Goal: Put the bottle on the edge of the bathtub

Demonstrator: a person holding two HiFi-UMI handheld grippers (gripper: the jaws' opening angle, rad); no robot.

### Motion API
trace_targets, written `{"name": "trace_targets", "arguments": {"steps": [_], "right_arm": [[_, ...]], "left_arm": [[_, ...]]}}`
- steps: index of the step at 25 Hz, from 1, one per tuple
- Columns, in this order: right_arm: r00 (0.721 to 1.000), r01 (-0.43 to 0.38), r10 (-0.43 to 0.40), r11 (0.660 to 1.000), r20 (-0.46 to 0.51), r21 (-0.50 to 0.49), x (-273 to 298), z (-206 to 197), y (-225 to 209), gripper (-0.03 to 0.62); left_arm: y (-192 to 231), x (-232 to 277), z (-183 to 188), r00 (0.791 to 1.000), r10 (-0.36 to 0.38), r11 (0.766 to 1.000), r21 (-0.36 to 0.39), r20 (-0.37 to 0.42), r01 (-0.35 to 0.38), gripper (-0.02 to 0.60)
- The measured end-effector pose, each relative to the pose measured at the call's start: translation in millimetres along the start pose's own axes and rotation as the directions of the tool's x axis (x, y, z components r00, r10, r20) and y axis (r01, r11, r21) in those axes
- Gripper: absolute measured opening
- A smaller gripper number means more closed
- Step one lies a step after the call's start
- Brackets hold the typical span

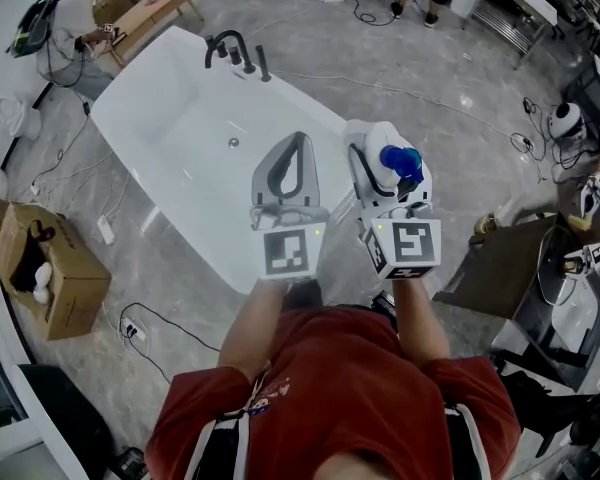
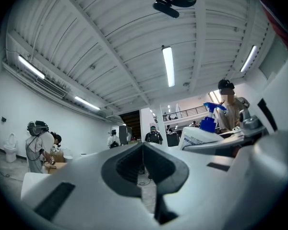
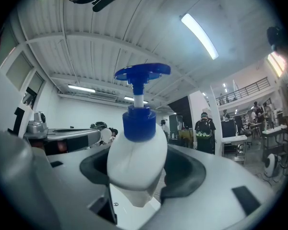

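A white bottle (image 1: 384,146) with a blue pump top is upright between the jaws of my right gripper (image 1: 388,168), which is shut on its body. In the right gripper view the bottle (image 3: 137,162) fills the middle and my right gripper (image 3: 139,178) clamps its lower part. My left gripper (image 1: 298,141) hangs just to the left of it, shut and with nothing in it; its tips (image 2: 143,145) meet. From the left gripper view the bottle (image 2: 201,135) shows at the right. Both grippers hover over the near right rim of the white bathtub (image 1: 302,108).
A black faucet (image 1: 230,48) stands on the tub's far end. A cardboard box (image 1: 50,268) sits on the floor at the left, with cables (image 1: 140,323) near it. A person (image 1: 70,18) crouches at the far left. Brown furniture (image 1: 505,258) stands at the right.
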State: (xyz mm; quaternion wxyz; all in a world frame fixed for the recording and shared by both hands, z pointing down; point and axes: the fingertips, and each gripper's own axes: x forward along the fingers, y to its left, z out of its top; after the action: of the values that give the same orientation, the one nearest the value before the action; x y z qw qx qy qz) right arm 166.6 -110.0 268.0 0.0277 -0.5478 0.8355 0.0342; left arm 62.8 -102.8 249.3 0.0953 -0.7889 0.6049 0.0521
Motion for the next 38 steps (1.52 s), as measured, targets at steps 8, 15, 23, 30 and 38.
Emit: {"name": "trace_targets", "arguments": {"steps": [8,15,23,30,38], "right_arm": [[1.000,0.007,-0.007,1.000,-0.006,-0.002,49,3,10,0.276],[0.999,-0.004,0.004,1.000,-0.032,-0.006,92,-5,29,0.275],[0.998,-0.056,0.055,0.998,-0.026,-0.032,135,-5,65,0.276],[0.996,-0.088,0.087,0.996,-0.036,-0.027,154,-14,76,0.276],[0.987,-0.155,0.154,0.988,-0.043,-0.018,184,-28,64,0.275]], "left_arm": [[41,29,-6,1.000,0.002,1.000,-0.014,-0.004,-0.002,0.015],[85,44,-15,1.000,0.030,0.999,-0.025,-0.004,-0.030,0.015],[138,47,-34,0.995,0.094,0.995,-0.029,-0.020,-0.095,0.015],[161,44,-43,0.990,0.138,0.990,-0.032,-0.033,-0.139,0.015],[169,64,-54,0.976,0.217,0.976,-0.014,-0.027,-0.218,0.015]]}}
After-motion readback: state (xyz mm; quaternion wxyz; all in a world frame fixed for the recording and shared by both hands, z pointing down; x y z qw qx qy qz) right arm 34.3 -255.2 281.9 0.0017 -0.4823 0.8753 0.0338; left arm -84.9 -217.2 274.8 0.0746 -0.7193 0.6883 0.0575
